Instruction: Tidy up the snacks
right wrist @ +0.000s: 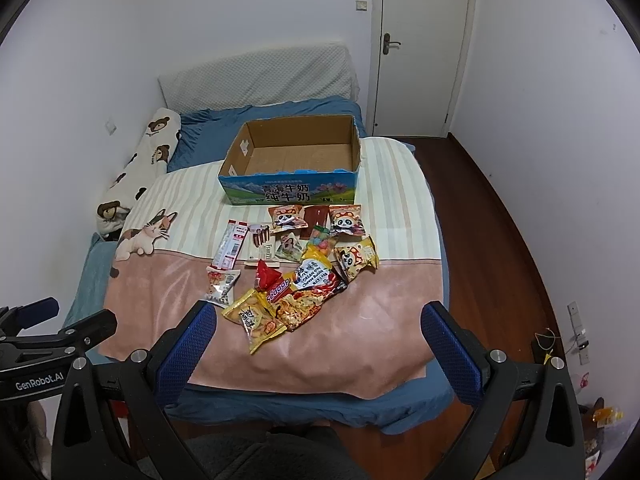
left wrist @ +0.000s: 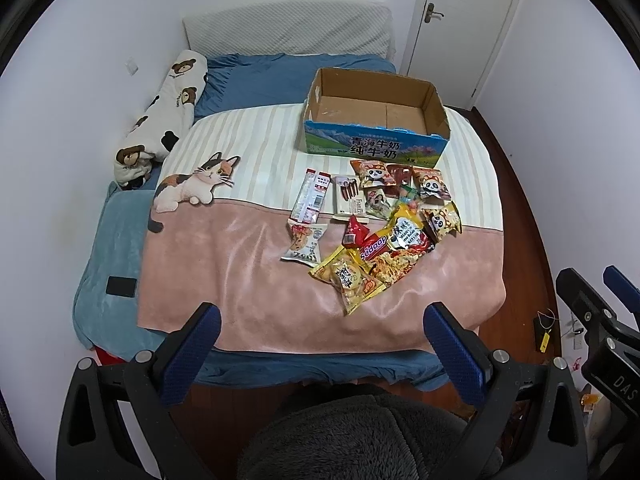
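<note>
Several snack packets (left wrist: 376, 224) lie in a loose pile on the pink and striped blanket (left wrist: 240, 280); the pile also shows in the right wrist view (right wrist: 296, 268). Behind them stands an open, empty cardboard milk box (left wrist: 374, 120), also in the right wrist view (right wrist: 292, 160). A yellow packet (left wrist: 348, 278) lies nearest me. A long white packet (left wrist: 310, 196) lies at the pile's left. My left gripper (left wrist: 320, 320) is open and empty, held above the bed's near edge. My right gripper (right wrist: 320, 320) is open and empty too, short of the pile.
A bear-print pillow (left wrist: 160, 120) lies along the left wall. A black phone (left wrist: 121, 286) rests on the teal blanket at left. A white door (right wrist: 420, 48) stands at the back right. Wooden floor (right wrist: 500, 240) runs along the bed's right side.
</note>
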Action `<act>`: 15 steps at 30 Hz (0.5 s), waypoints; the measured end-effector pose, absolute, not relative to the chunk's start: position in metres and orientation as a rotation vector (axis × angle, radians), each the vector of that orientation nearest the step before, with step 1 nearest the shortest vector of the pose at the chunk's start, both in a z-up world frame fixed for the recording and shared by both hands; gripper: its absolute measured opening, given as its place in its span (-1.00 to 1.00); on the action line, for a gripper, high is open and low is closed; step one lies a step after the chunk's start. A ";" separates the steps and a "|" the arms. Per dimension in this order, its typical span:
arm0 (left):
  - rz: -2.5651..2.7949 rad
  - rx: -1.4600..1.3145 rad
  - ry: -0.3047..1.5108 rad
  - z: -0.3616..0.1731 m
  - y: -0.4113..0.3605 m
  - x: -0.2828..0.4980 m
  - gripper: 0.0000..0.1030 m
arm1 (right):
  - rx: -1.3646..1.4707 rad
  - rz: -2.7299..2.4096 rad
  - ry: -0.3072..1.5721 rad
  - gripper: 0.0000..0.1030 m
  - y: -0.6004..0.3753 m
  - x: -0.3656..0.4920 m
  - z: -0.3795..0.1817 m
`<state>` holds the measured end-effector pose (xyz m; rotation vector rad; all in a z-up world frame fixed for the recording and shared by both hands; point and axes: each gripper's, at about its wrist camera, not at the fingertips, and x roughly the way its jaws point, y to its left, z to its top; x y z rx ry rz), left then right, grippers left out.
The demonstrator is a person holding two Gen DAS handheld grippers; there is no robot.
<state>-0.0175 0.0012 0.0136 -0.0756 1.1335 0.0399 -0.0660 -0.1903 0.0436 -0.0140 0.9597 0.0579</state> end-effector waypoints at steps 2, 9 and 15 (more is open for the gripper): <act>0.039 -0.076 1.131 0.015 0.003 -0.019 1.00 | -0.015 0.062 0.960 1.00 -0.190 -0.064 0.044; 0.041 -0.078 1.127 0.011 0.005 -0.011 1.00 | 0.000 0.057 0.972 1.00 -0.190 -0.058 0.038; 0.113 -0.049 1.132 -0.029 0.015 0.030 1.00 | 0.070 0.041 1.042 1.00 -0.201 -0.025 -0.007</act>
